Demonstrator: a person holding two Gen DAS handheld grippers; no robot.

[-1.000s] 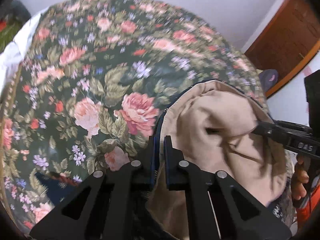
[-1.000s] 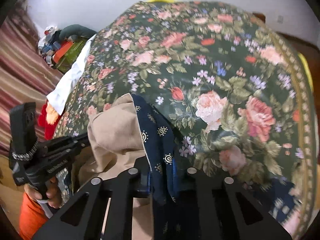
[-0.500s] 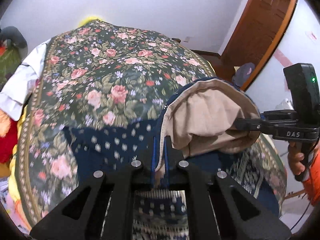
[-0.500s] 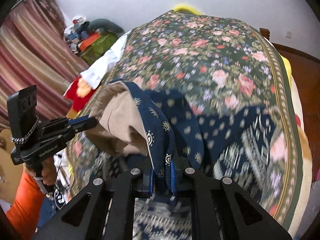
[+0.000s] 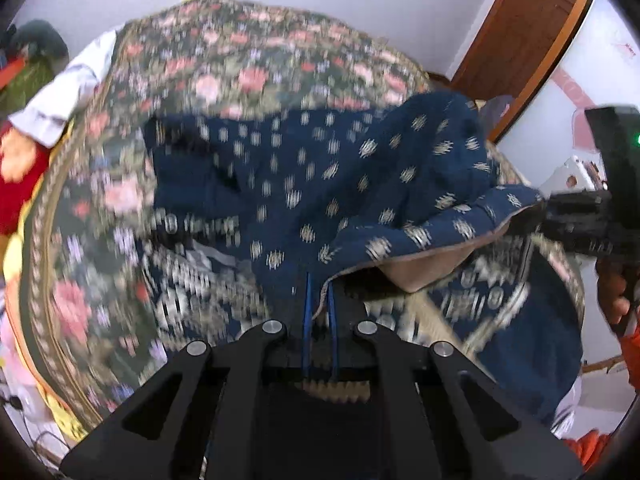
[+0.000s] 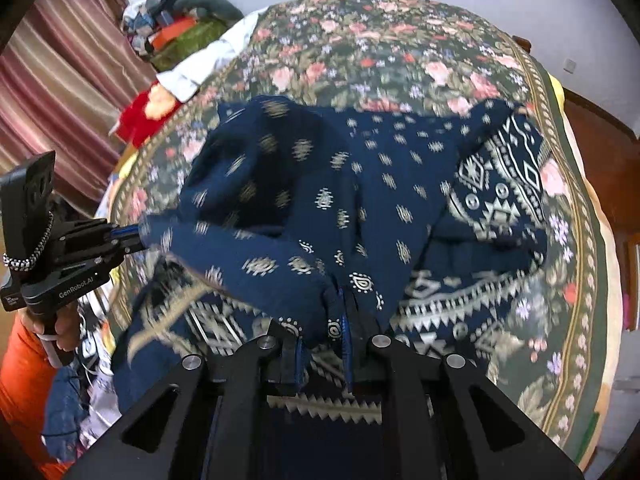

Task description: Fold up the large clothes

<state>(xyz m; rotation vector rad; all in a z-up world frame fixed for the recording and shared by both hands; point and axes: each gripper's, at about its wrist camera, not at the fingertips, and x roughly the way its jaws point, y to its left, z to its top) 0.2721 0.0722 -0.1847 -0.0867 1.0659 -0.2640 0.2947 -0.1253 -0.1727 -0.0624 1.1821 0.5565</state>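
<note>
Left gripper (image 5: pixel 318 312) clamped on edge of navy patterned garment (image 5: pixel 320 176), tan lining showing; right gripper (image 5: pixel 556 210) grips its far corner. Garment raised over floral bedspread (image 5: pixel 256 68). Motion blur.

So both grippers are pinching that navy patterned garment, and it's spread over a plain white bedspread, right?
Not quite. Both grippers do pinch the navy garment, the left gripper and the right gripper alike, but the bedspread is dark with a pink rose print, not plain white. The right wrist view shows it clearly.

"GenRobot.AI" in pale letters on the black left gripper (image 6: pixel 132 236) body
</note>
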